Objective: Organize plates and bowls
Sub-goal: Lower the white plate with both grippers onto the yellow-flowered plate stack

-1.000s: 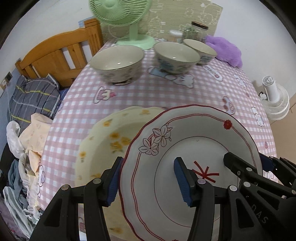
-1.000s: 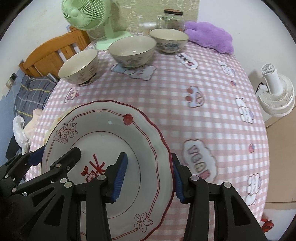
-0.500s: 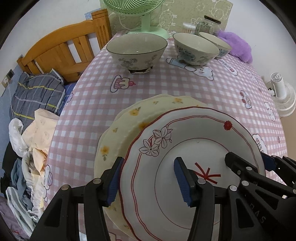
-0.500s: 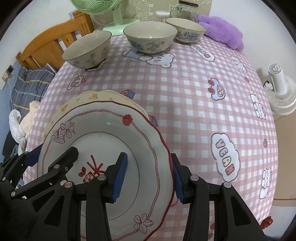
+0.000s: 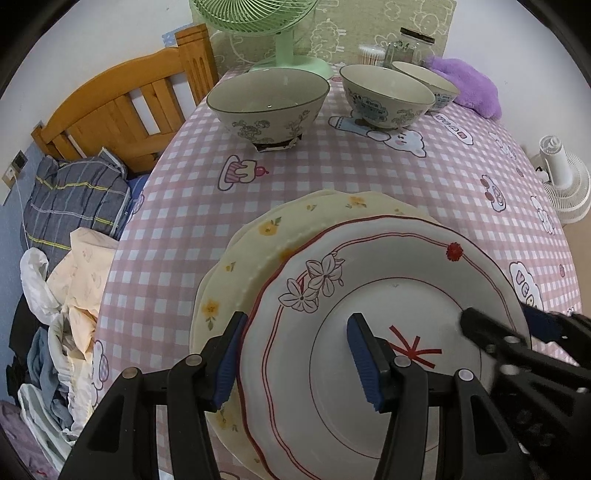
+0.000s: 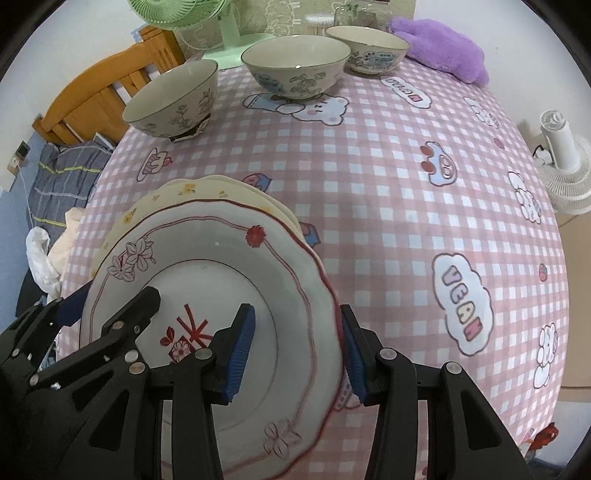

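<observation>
A white plate with a red rim and flower prints (image 5: pixel 388 288) (image 6: pixel 221 266) is held from both sides. My left gripper (image 5: pixel 295 354) is shut on its left rim, one blue pad under the edge and one on the inside. My right gripper (image 6: pixel 295 350) is shut on its right rim in the same way. The white plate sits low over a pale yellow floral plate (image 5: pixel 280 229) (image 6: pixel 207 192) and covers most of it; I cannot tell whether they touch. Three patterned bowls (image 5: pixel 267 99) (image 5: pixel 386 94) (image 5: pixel 436 79) stand apart at the far side.
The table wears a pink checked cloth (image 5: pixel 332 173). A green fan (image 5: pixel 280 33), a glass jar (image 5: pixel 406 44) and a purple plush (image 5: pixel 469 85) line the far edge. A wooden bed frame (image 5: pixel 122 107) and piled clothes (image 5: pixel 66 295) lie left; a white fan (image 5: pixel 561 184) stands right.
Both grippers carried the white plate down and across, from beside the yellow plate to over it. Over the last half second it has hardly moved.
</observation>
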`<state>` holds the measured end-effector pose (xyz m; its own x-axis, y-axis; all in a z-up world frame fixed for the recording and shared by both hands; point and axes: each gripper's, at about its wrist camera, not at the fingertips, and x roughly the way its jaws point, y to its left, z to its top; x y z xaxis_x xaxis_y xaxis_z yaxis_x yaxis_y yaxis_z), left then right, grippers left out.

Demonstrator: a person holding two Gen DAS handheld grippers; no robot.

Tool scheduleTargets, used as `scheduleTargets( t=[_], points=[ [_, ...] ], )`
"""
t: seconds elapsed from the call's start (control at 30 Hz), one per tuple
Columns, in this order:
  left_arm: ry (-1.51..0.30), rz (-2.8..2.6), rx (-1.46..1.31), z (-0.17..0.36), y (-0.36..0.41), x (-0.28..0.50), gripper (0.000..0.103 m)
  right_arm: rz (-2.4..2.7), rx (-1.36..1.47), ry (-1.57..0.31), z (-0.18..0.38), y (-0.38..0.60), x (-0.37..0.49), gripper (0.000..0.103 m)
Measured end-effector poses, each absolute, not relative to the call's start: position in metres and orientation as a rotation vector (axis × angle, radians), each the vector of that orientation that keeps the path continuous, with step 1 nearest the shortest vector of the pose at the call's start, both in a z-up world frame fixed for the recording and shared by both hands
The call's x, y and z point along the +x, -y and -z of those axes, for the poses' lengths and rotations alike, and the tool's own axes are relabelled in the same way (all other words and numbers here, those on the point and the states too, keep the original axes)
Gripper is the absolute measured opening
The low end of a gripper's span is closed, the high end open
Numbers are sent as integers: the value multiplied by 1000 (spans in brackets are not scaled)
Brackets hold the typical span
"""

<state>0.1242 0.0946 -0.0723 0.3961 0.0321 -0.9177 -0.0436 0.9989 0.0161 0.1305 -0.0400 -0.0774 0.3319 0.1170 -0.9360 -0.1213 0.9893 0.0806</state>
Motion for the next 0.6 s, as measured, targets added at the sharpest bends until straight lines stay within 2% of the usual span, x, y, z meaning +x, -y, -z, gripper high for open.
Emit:
scheduleTargets(
  t=[0.07,0.2,0.6],
  points=[
    [-1162,-51,-7,73,-94,124,55,-151,8,-1202,70,45,127,49],
    [-1161,-57,-9,73,-93,124,55,-141,22,-1180,64,53,126,26],
    [-1161,-69,-6,72,-91,123,56,-169,20,-1212,71,52,127,27]
  ],
)
